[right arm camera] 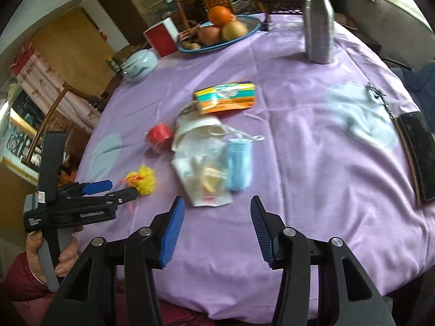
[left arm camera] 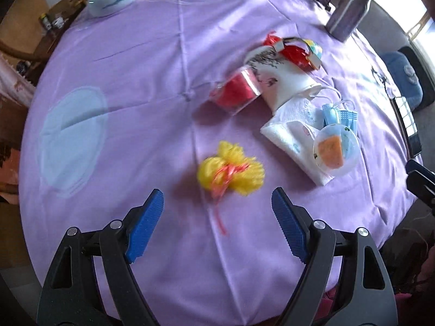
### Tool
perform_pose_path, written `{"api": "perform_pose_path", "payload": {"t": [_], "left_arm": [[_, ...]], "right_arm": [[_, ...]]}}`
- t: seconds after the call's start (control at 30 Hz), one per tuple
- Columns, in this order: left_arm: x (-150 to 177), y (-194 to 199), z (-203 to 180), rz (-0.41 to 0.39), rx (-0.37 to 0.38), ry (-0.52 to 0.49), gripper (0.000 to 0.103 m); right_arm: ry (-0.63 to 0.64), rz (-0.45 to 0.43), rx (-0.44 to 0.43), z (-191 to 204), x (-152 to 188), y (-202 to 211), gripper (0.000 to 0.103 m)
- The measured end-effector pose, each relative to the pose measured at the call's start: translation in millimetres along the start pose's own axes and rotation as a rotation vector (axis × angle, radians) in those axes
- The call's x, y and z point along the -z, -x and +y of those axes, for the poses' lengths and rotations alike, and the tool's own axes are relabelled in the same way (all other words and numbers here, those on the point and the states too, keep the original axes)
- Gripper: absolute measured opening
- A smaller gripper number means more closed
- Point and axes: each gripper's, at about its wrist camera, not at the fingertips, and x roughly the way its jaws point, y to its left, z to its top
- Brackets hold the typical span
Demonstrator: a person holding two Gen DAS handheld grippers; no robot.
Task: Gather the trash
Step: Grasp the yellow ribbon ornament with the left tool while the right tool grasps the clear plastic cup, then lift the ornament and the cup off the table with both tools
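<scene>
The left gripper (left arm camera: 217, 203) hangs spread wide over the purple tablecloth (left arm camera: 136, 81), holding nothing; the yellow mesh puff (left arm camera: 231, 172) lies just ahead, between its blue pads (left arm camera: 146, 225). The right gripper (right arm camera: 217, 212) is likewise spread and empty, with the crumpled napkin (right arm camera: 201, 187) and blue face mask (right arm camera: 239, 165) near its tips.

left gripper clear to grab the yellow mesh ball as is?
Probably yes. The left gripper is open, with the yellow mesh ball just ahead, roughly centred between its fingers. Only bare tablecloth lies between them.
</scene>
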Motion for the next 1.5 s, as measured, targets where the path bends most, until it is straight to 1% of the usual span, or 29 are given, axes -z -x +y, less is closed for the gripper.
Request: {"api": "perform_pose_path", "payload": {"t": [0.2, 0.27, 0.3, 0.33, 0.37, 0.4, 0.43, 0.57, 0.8, 0.9, 1.03, 1.13, 1.17, 1.37, 1.5], "left_arm": [[-12, -27, -5, 0.042, -0.017, 0.014, 0.079], [-14, -31, -2, 0.044, -0.014, 0.030, 0.073], [-15, -32, 0, 0.044, -0.008, 0.039, 0.064], [-16, -32, 2, 0.046, 0.006, 0.047, 0.053], [-16, -32, 5, 0.047, 0.028, 0.059, 0.052], [-15, -29, 9, 0.040, 0.034, 0.065, 0.048], [-15, -27, 11, 0.031, 0.033, 0.068, 0.047], [-14, -13, 20, 0.001, 0.031, 0.090, 0.046], [-7, 6, 39, -0.025, 0.013, 0.153, 0.046], [0, 10, 48, -0.023, 0.001, 0.179, 0.046], [8, 16, 57, -0.021, -0.024, 0.201, 0.046], [14, 22, 63, -0.027, -0.042, 0.212, 0.046], [14, 24, 65, -0.029, -0.047, 0.215, 0.046], [17, 31, 69, -0.044, -0.057, 0.217, 0.046], [16, 35, 69, -0.057, -0.048, 0.207, 0.046]], "right_arm": [[-0.019, 0.002, 0.022, -18, -6, 1, 0.052], [-0.026, 0.008, 0.022, -22, -9, -1, 0.052], [-0.026, 0.014, 0.020, -23, -10, -3, 0.052], [-0.024, 0.018, 0.017, -22, -12, -5, 0.052], [-0.019, 0.025, 0.013, -21, -13, -7, 0.052], [-0.011, 0.032, 0.007, -19, -15, -10, 0.052], [-0.004, 0.037, 0.002, -17, -16, -12, 0.052], [0.036, 0.063, -0.025, -4, -22, -24, 0.052], [0.096, 0.119, -0.055, 16, -28, -50, 0.052], [0.099, 0.142, -0.063, 17, -29, -61, 0.052], [0.072, 0.183, -0.077, 15, -30, -81, 0.052], [0.062, 0.206, -0.080, 15, -28, -91, 0.043], [0.058, 0.209, -0.084, 15, -28, -92, 0.035], [0.099, 0.163, -0.085, 27, -28, -80, 0.034], [0.101, 0.170, -0.096, 33, -26, -76, 0.033]]}}
